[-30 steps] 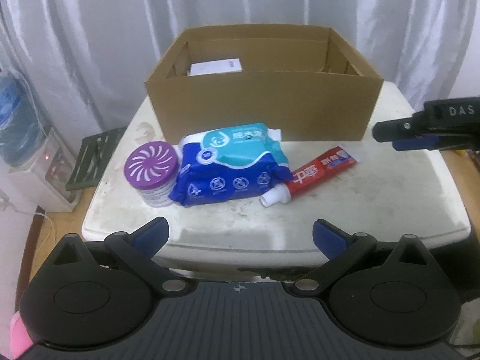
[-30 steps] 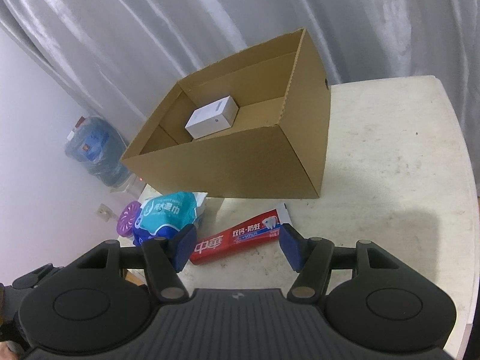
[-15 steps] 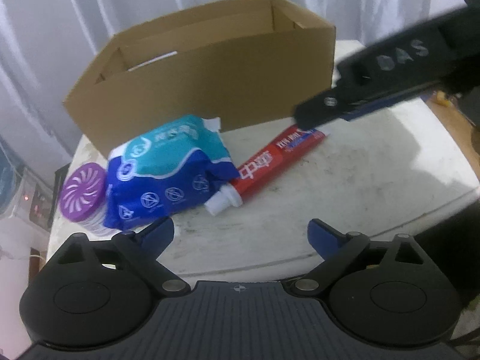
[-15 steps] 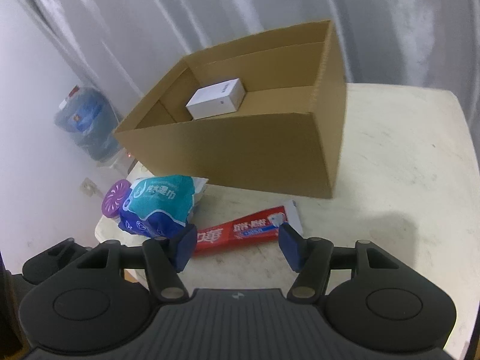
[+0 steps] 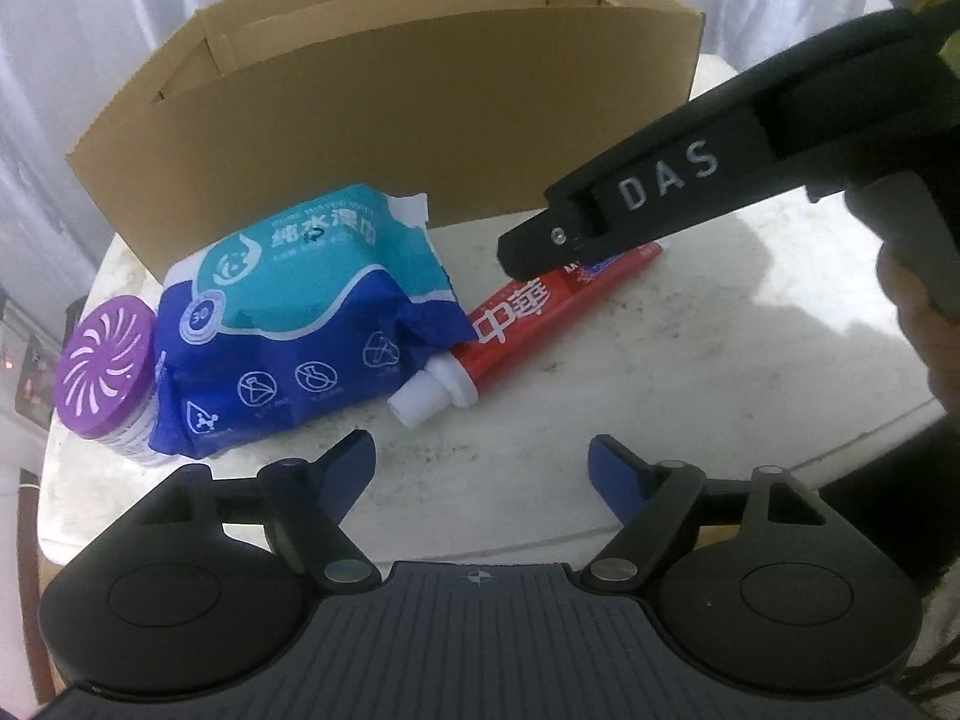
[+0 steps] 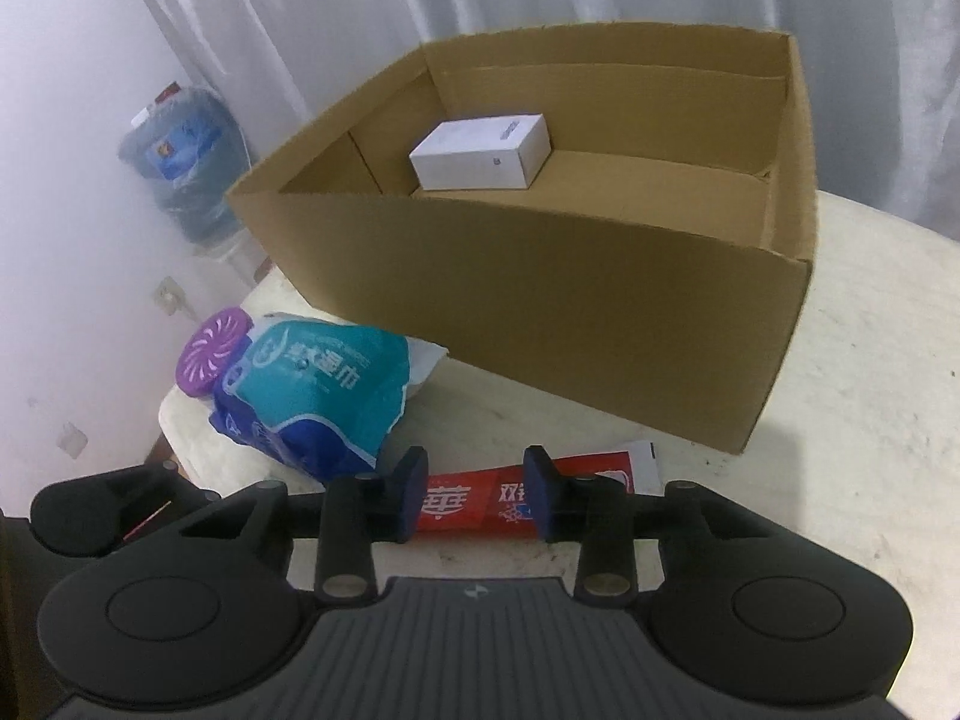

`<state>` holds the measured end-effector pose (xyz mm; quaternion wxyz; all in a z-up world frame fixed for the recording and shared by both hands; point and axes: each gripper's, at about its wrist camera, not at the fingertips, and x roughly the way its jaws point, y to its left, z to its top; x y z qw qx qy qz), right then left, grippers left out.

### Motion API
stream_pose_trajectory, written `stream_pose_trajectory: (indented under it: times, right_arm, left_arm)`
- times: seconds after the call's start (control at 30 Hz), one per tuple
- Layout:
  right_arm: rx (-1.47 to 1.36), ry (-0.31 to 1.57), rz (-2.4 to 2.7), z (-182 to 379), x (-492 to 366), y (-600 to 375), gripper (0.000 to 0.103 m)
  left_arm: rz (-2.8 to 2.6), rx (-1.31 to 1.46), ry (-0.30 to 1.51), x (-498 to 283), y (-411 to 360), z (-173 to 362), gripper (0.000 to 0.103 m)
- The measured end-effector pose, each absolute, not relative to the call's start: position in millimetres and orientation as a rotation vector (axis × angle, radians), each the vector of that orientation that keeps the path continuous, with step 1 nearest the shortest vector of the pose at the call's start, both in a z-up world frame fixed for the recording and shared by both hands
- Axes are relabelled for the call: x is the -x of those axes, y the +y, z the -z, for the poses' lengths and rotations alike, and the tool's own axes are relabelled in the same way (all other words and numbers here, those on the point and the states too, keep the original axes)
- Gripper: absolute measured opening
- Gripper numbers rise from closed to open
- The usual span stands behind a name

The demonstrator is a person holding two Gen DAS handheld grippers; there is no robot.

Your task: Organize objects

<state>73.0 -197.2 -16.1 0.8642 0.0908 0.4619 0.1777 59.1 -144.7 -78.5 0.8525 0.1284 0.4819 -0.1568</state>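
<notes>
Open brown cardboard box [image 6: 540, 312] on scuffed white bench [image 6: 870, 360], small white carton [image 6: 480, 156] inside. Crinkled blue wipes pack [image 5: 300, 312] beside. Glossy red toothpaste tube [image 6: 468, 501] lying flat between closing right hand-held gripper [image 6: 474, 495] pads. Left hand-held gripper [image 5: 480, 468] narrowing, empty.

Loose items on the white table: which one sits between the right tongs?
The red toothpaste tube, lying flat between the closing right tongs. The blue wet-wipes pack and purple-lidded round container lie further left.

"DAS" marks the right claw [image 5: 543, 252]; "中華" the toothpaste tube [image 5: 516, 312]; "30" the wipes pack [image 5: 300, 312].
</notes>
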Motion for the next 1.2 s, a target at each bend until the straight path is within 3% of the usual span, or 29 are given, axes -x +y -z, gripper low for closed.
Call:
stream_pose_trajectory:
  times: [0.77,1.2]
  right_arm:
    - [0.026,0.95,-0.477,18.6,-67.7,-172.1,0.038]
    - [0.009,0.951,-0.482,11.7,-61.7,-182.9,0.038]
  left_arm:
    - [0.396,-0.268,1.024,-30.9,-159.9,68.5,0.076]
    - [0.384,-0.324,0.964,-27.4,-158.4,57.2,0.081]
